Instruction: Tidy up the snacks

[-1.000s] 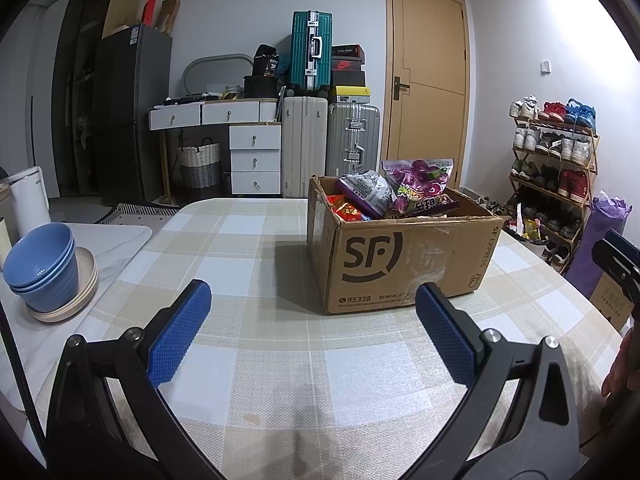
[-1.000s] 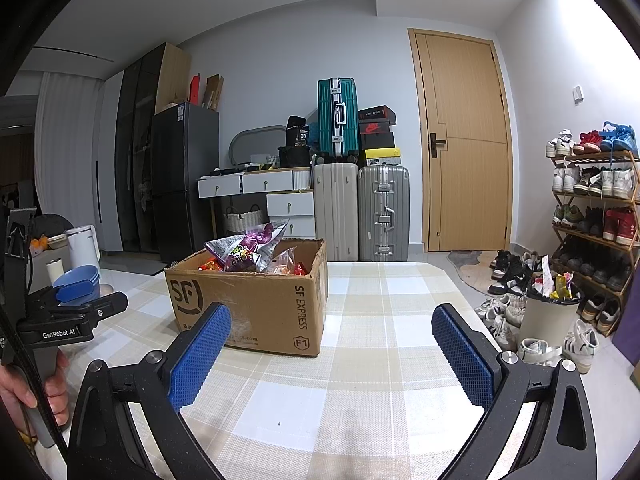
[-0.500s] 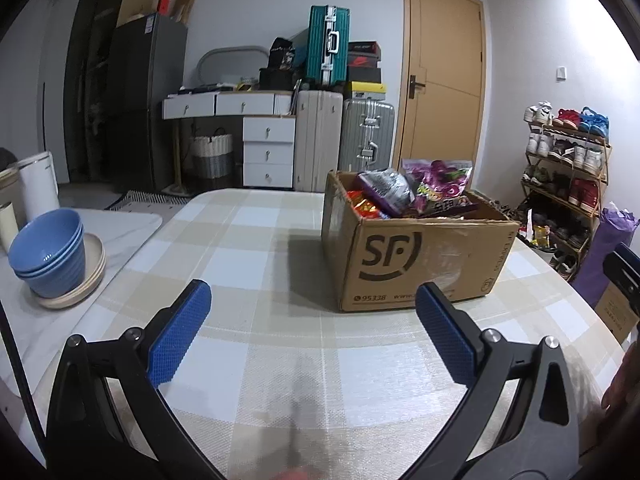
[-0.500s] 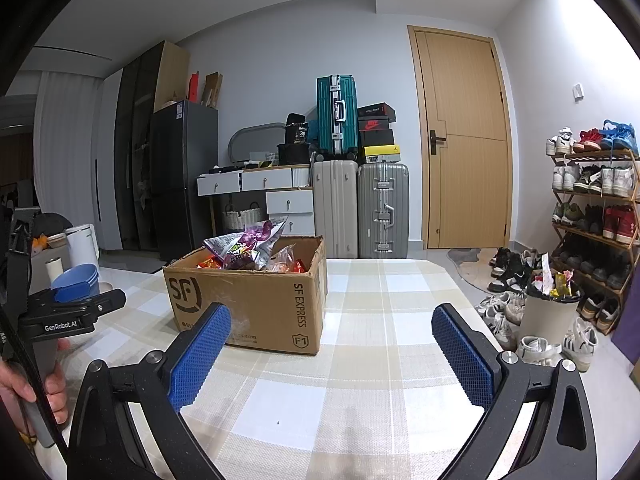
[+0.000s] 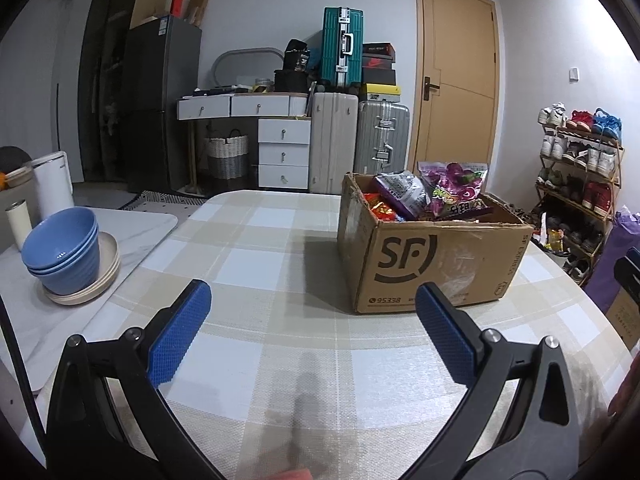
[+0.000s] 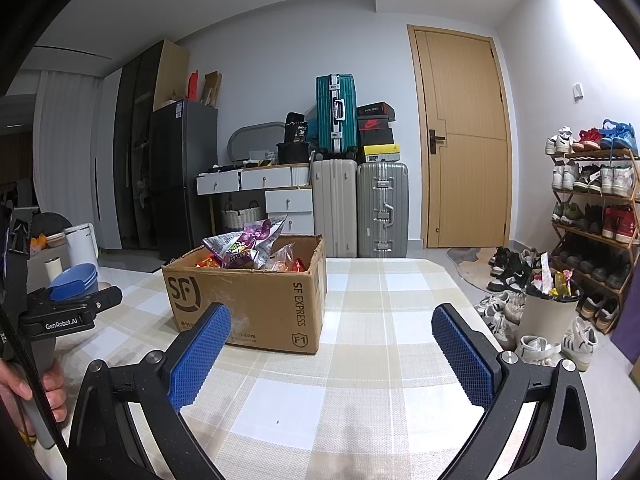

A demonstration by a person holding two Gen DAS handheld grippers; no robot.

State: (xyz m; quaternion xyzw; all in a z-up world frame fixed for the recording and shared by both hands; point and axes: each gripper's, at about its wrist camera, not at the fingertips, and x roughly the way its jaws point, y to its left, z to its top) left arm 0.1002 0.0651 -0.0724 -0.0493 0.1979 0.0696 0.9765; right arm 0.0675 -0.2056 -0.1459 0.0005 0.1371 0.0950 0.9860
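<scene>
A: Okay, status on the left gripper [image 5: 314, 336]?

B: It's hovering over the checked bench [image 5: 256, 272], fingers [image 5: 180, 332] spread wide, gripping nothing. Cardboard box [image 5: 432, 256] is sitting ahead and to the right of it, well apart from the pads.

A: Snacks?

B: Snack bags [image 5: 432, 196] are all sitting inside the box, piled above the rim. Purple bag [image 5: 456, 188] is sticking up highest, a grey-purple one beside it, red packets lower down on the left.

A: Right gripper [image 6: 332, 356]?

B: Same deal: it's hovering over the bench, fingers [image 6: 200, 356] spread, holding nothing. From its camera the box [image 6: 256, 304] is lying ahead-left, apart from the fingers, with bags [image 6: 244, 248] poking out of the top.

A: Anything else nearby?

B: Blue bowls [image 5: 64, 252] are sitting stacked on a beige plate [image 5: 106, 276], on the white surface left of the bench. A hand [image 6: 24, 392] is holding the left gripper's handle, visible at the left edge of the right camera. A bin [image 6: 548, 308] with wrappers in it is standing on the floor on the right, next to the shoe rack [image 6: 592, 208].
</scene>
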